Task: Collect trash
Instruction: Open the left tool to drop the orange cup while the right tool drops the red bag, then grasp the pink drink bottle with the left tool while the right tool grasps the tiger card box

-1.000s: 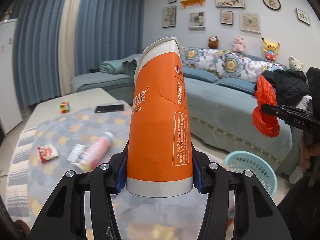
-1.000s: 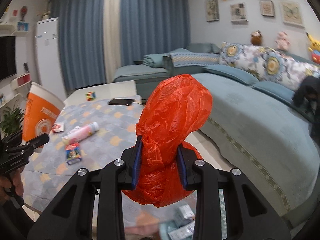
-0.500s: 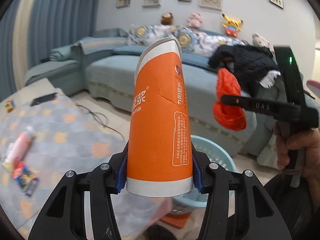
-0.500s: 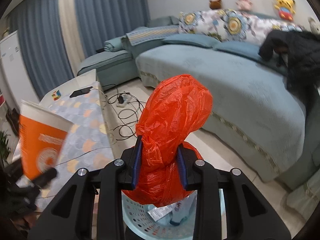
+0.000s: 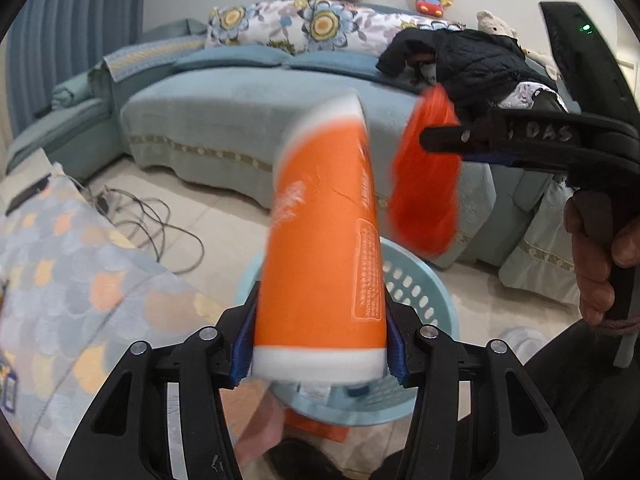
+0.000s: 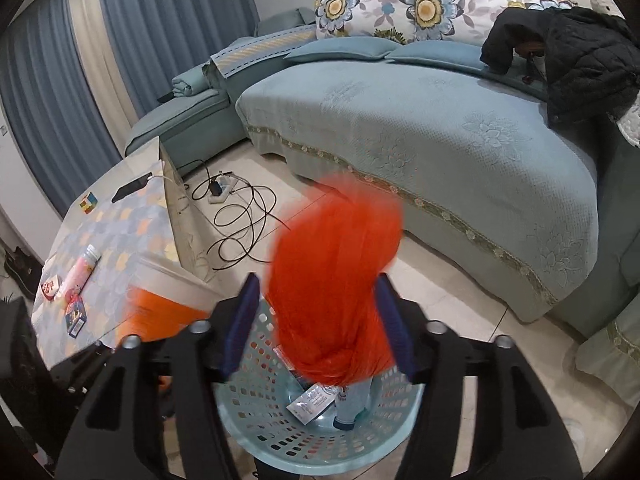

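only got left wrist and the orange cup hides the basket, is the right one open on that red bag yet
Observer: yes. In the right wrist view the right gripper has its fingers spread, with a gap showing beside the blurred red bag, which hangs over the basket.
Operator: anything in the basket already
Observer: a white packet and a small bottle lie at the bottom.
Operator: whats left on the table
Observer: a pink bottle, a red and white wrapper and a blue wrapper lie on the table.
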`<move>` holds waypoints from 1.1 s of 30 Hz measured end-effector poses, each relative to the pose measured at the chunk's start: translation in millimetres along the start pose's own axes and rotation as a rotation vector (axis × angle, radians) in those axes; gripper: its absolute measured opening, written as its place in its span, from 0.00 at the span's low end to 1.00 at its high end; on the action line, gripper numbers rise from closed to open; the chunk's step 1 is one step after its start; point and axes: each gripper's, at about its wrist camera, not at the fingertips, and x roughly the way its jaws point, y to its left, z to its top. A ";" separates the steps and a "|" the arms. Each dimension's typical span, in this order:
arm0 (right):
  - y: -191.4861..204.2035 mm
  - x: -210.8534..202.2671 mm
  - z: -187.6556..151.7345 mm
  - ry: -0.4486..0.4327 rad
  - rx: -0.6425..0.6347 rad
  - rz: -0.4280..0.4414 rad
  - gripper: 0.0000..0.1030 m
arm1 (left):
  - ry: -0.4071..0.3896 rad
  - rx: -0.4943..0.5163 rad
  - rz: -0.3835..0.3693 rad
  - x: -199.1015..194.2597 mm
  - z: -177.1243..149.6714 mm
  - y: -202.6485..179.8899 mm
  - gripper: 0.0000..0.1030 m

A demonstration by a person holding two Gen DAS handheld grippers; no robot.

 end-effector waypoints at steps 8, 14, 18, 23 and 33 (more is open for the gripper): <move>3.2 1.2 3.1 -0.004 0.024 -0.008 0.60 | 0.008 0.002 0.060 -21.2 -21.3 26.6 0.59; 21.5 3.7 5.9 -0.017 -0.005 0.015 0.61 | 0.038 0.024 0.238 -70.5 -54.4 90.7 0.60; 46.4 12.4 6.3 -0.008 -0.047 0.032 0.61 | 0.066 -0.043 0.381 -110.7 -75.3 157.4 0.63; 93.7 19.6 8.0 0.000 -0.120 0.075 0.62 | 0.047 -0.166 0.531 -145.4 -83.0 237.9 0.64; 209.7 17.4 -1.0 0.019 -0.308 0.198 0.62 | -0.005 -0.339 0.565 -146.4 -75.8 355.2 0.58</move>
